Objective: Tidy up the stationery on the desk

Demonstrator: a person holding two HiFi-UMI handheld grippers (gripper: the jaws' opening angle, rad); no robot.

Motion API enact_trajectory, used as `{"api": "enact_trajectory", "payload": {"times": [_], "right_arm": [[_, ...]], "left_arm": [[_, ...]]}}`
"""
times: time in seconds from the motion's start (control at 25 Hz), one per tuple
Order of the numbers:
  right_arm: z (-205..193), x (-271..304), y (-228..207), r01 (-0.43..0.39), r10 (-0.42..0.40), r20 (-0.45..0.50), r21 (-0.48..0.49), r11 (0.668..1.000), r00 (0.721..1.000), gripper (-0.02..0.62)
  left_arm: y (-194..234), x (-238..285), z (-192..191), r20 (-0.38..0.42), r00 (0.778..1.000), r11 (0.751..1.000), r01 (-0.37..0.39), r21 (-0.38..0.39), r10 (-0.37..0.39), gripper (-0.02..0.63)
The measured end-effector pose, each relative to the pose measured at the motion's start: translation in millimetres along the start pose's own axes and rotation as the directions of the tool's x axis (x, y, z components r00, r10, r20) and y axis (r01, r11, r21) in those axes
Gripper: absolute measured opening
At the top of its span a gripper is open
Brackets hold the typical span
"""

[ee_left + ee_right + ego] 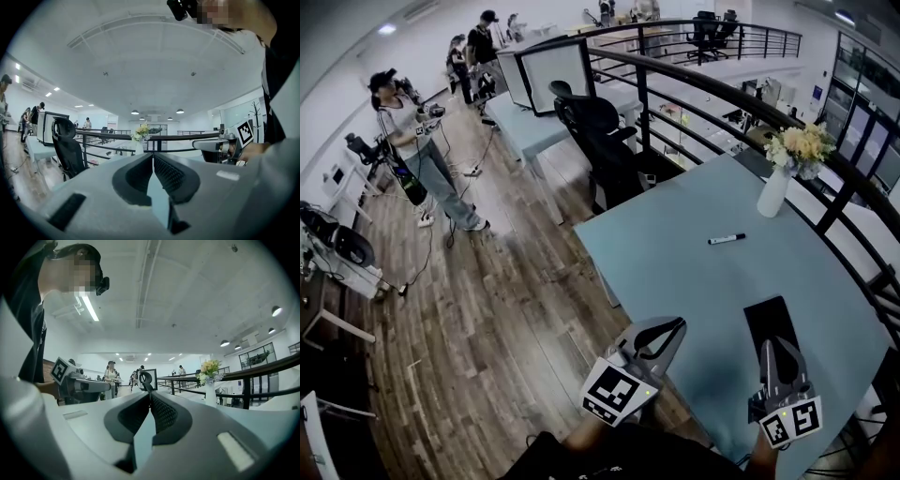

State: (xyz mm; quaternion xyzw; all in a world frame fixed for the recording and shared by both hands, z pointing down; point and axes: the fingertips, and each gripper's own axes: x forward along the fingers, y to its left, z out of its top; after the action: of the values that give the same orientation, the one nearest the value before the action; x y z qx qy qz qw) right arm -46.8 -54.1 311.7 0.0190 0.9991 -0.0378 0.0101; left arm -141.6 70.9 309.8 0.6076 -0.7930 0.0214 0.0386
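Note:
A black marker with a white middle (727,239) lies on the pale blue desk (675,253), well beyond both grippers. A flat black rectangular thing (766,317) lies on the desk just ahead of my right gripper (776,341). That gripper is shut with nothing in it, and its tips meet in the right gripper view (150,394). My left gripper (678,323) hovers at the desk's near left edge, also shut and empty, its jaws pressed together in the left gripper view (153,157). Both point level across the desk.
A white vase of flowers (775,187) stands at the desk's far right corner, by a black railing (825,141). A black office chair (600,131) sits behind the desk's far left. Wooden floor spreads to the left, where a person (412,141) stands holding equipment.

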Motion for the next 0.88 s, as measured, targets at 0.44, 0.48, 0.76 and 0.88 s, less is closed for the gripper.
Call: {"api": "enact_trajectory", "payload": {"times": [0.44,0.48,0.76,0.88], "right_arm": [[8.8,47.9,-4.1,0.015,-0.016,-0.011,-0.055,0.998,1.000,0.009],[9.9,52.3,-4.9,0.017,-0.017,-0.010,-0.058,0.998,1.000,0.009],[0.6,62.3,-17.5,0.102,-0.105,-0.028,-0.071,0.992,0.994,0.009],[-3.1,65.1,-26.1,0.148,-0.152,-0.038,-0.082,0.986,0.988,0.009]], "left_arm": [[38.1,27.8,0.8,0.004,0.999,0.999,0.051,-0.004,-0.051,-0.003],[41.4,31.2,1.1,0.004,0.998,0.998,0.059,-0.005,-0.059,-0.003],[57.4,50.0,-8.5,-0.002,0.992,0.992,0.124,-0.026,-0.124,-0.003],[64.0,58.5,-13.7,-0.005,0.988,0.988,0.155,-0.027,-0.155,-0.003]]}}
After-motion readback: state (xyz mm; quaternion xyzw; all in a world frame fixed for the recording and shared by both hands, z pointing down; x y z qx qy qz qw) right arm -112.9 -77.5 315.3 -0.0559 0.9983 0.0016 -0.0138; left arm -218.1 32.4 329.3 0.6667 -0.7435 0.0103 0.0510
